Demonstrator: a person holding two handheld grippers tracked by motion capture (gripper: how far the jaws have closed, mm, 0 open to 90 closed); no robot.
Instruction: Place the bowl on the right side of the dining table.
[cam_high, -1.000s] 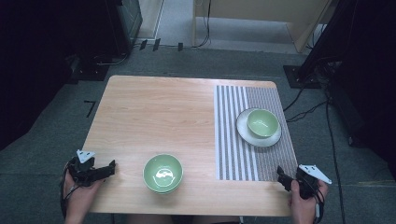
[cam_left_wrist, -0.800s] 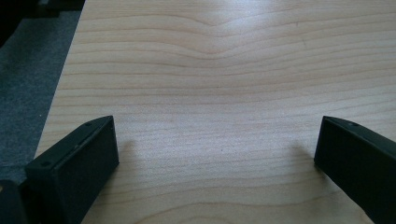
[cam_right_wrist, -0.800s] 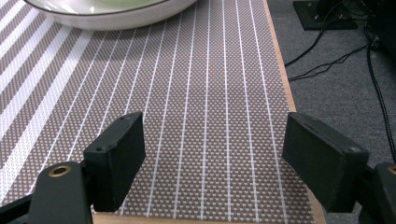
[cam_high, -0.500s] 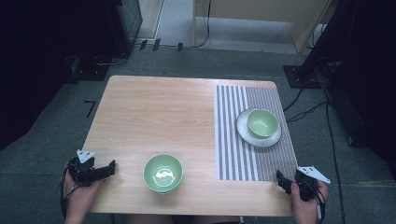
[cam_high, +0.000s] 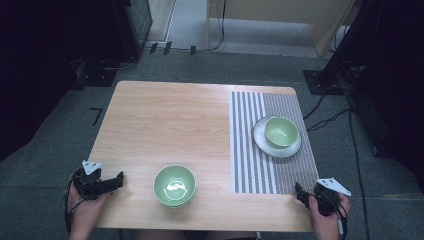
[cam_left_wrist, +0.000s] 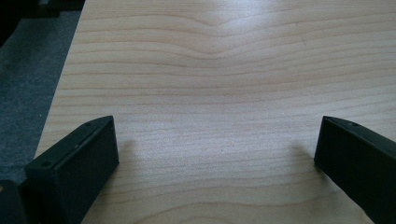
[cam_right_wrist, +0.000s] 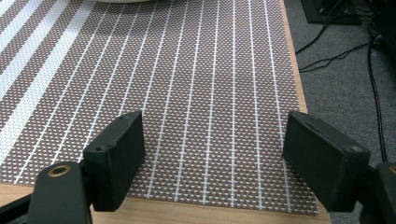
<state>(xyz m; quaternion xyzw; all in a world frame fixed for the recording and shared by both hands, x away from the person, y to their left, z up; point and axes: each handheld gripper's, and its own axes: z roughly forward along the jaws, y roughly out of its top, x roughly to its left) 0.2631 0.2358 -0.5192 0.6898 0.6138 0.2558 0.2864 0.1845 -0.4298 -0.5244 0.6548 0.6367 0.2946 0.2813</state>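
Tools rest wide open at the near tabletop corners: left tool beside a green bowl, right tool over the striped mat.

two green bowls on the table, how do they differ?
The near bowl sits straight on the bare wood of the table, while the far bowl sits on a white plate on the striped mat. The near bowl looks larger. It lies between the two tools; the far bowl is toward the right edge. Both are pale green, upright and look empty.
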